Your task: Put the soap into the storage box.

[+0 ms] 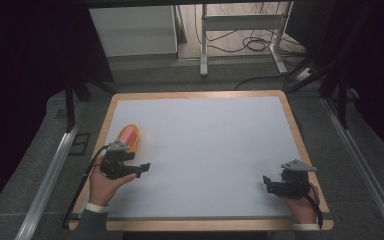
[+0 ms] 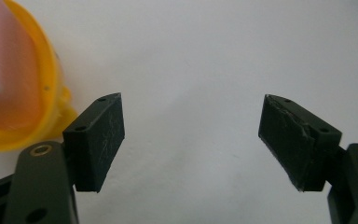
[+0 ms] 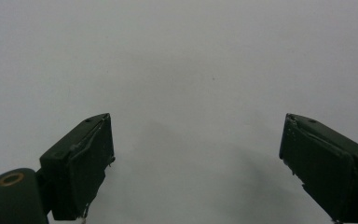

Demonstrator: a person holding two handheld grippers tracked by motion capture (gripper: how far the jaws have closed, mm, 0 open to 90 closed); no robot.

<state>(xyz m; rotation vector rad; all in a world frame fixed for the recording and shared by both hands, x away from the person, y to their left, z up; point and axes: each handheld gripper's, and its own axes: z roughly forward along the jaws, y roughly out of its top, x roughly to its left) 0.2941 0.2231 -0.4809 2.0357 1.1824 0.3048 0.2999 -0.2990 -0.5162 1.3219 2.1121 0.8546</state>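
A yellow-rimmed object with a pink inside (image 1: 129,136) lies on the white table top (image 1: 205,145) near its left edge. My left gripper (image 1: 141,168) is just in front of it, pointing right, open and holding nothing. In the left gripper view the yellow and pink object (image 2: 14,88) sits beside the left jaw, outside the gap, and my left gripper (image 2: 191,137) has only bare table between its jaws. My right gripper (image 1: 267,183) rests near the front right corner, open and holding nothing. In the right gripper view my right gripper (image 3: 196,163) faces bare white surface.
The table has a wooden rim (image 1: 200,94). Beyond it stand a white cabinet (image 1: 135,30) and a metal frame with loose cables (image 1: 250,42) on the floor. Metal rails (image 1: 45,185) run along both sides.
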